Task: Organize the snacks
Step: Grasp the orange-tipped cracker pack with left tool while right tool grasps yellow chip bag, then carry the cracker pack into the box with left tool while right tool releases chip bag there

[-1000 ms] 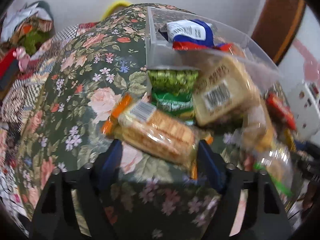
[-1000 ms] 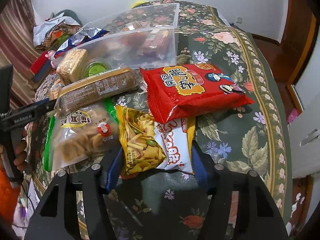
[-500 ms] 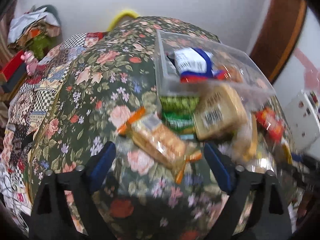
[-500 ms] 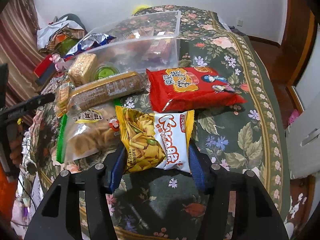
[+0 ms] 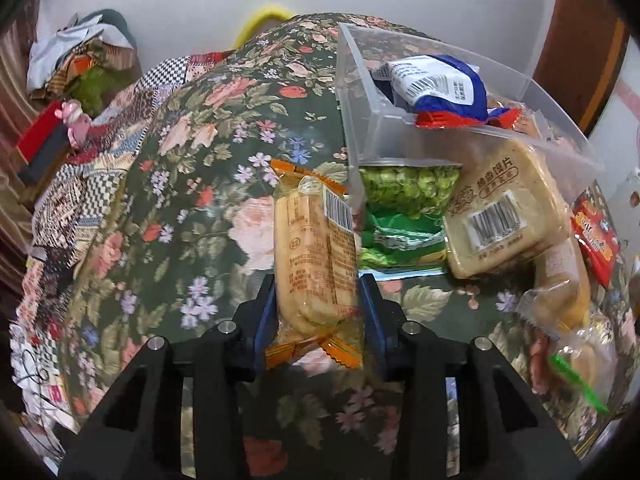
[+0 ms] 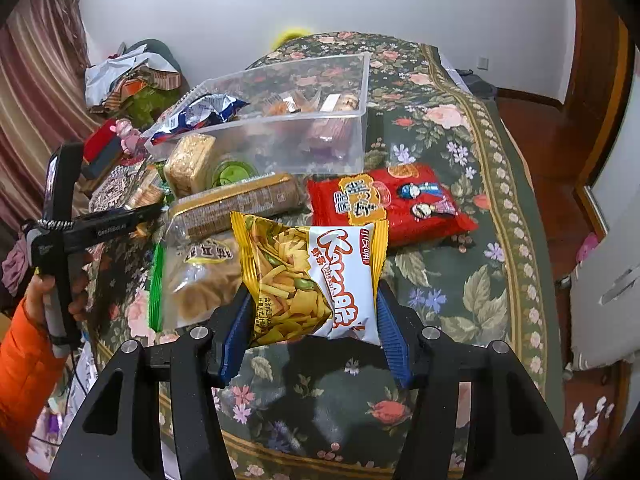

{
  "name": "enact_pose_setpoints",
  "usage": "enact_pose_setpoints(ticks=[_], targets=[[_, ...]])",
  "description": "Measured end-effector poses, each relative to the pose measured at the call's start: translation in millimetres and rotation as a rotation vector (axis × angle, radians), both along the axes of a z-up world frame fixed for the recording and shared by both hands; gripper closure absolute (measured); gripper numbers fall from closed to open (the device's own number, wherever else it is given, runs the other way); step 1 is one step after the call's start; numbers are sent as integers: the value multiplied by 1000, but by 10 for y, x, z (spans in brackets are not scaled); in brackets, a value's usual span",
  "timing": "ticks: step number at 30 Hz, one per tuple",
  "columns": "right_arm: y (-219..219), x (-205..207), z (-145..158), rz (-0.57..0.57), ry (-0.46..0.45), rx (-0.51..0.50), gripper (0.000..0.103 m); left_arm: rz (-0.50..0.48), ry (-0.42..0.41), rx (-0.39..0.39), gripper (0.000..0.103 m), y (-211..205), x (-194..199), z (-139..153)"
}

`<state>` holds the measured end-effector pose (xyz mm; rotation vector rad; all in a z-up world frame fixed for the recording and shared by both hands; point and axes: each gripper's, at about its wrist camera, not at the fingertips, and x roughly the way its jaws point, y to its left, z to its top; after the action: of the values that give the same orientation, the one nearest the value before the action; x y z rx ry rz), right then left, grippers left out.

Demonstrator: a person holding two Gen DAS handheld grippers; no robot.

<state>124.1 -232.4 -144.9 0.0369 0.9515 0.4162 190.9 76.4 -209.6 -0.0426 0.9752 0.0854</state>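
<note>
My left gripper (image 5: 316, 284) has its jaws closing, and the pads press both sides of a clear cracker pack with orange ends (image 5: 316, 248), held lengthwise just left of the clear plastic bin (image 5: 352, 128). A yellow-and-white bag of mixed crisps (image 6: 316, 272) hangs above the floral tablecloth with my right gripper (image 6: 314, 292) shut on it. In the right wrist view the bin (image 6: 360, 120) stands further back and holds several snacks. A blue-and-white bag (image 5: 436, 84) leans over its near corner.
Against the bin lie a green pea pack (image 5: 408, 188) and a square cake pack (image 5: 500, 216). A red bag (image 6: 384, 204), a long biscuit pack (image 6: 240, 204) and a green-zip clear bag (image 6: 200, 276) lie before it. A hand in an orange sleeve (image 6: 76, 292) is at left.
My left gripper spread wide around the cracker pack, then closed on it; the pack now stands lengthwise between the fingers. My right gripper has lifted the crisp bag off the other packs.
</note>
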Motion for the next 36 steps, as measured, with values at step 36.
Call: enact_pose_setpoints(ticks=[36], targets=[[414,821,806,17,-265,54,49,-180,-290,-93,72,-654,258,1283]])
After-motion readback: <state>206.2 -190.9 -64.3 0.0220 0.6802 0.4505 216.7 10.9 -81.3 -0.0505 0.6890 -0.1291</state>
